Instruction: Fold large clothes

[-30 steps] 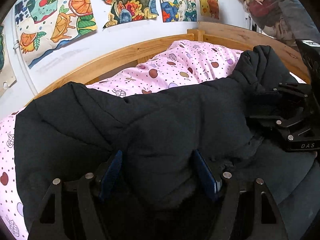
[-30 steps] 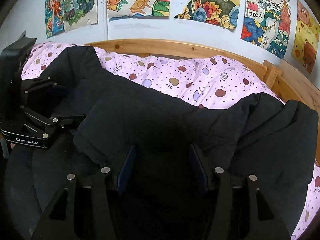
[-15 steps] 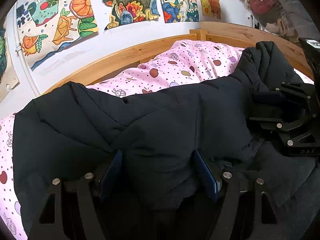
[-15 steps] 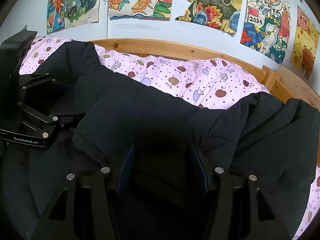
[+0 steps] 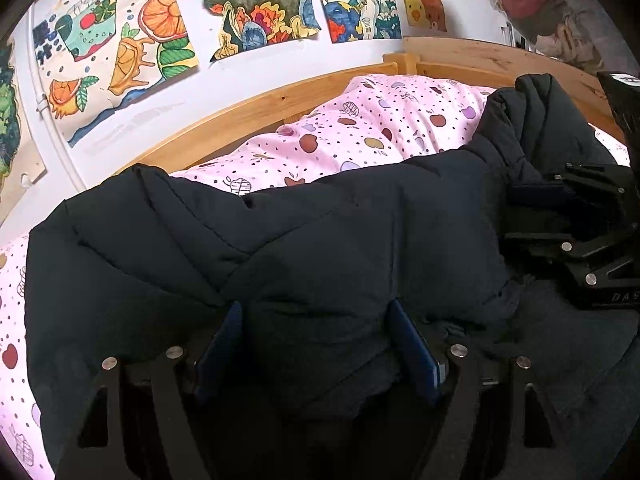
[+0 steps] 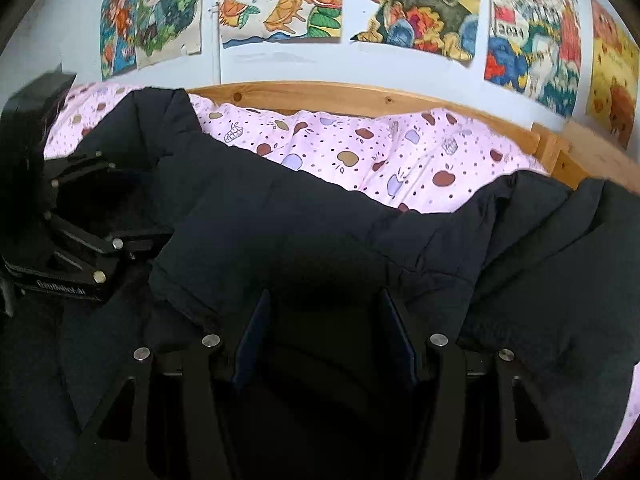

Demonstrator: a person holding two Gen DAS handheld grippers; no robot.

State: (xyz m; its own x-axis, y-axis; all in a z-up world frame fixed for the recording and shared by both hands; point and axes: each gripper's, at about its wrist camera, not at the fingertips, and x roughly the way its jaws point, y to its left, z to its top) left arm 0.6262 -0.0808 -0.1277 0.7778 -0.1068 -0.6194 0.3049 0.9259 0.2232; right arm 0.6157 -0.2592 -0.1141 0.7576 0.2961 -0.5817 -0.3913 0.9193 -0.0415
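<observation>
Left gripper (image 5: 316, 344): jaws opening, with a thick fold of the black padded jacket (image 5: 280, 248) bulging between the blue pads (image 5: 412, 356); the cloth touches both pads, so it reads as gripped. Right gripper (image 6: 326, 332): jaws set partway apart around a dark fold of the same jacket; the gap is in deep shadow, and the cloth appears to fill it against both pads.

Just ahead of each gripper the jacket lies in a bulky folded ridge running across both views. In the left wrist view, the right gripper sits to the right of the left one, buried in the jacket at about the same level. Past the right gripper, further to its right, a doubled layer of jacket rises in a hump.

Beyond the ridge lies a pink bedsheet (image 5: 380, 132) printed with apples and dots. Behind that runs the wooden bed frame (image 6: 360, 98). Farthest off, a white wall carries a row of coloured drawings (image 6: 416, 4).
</observation>
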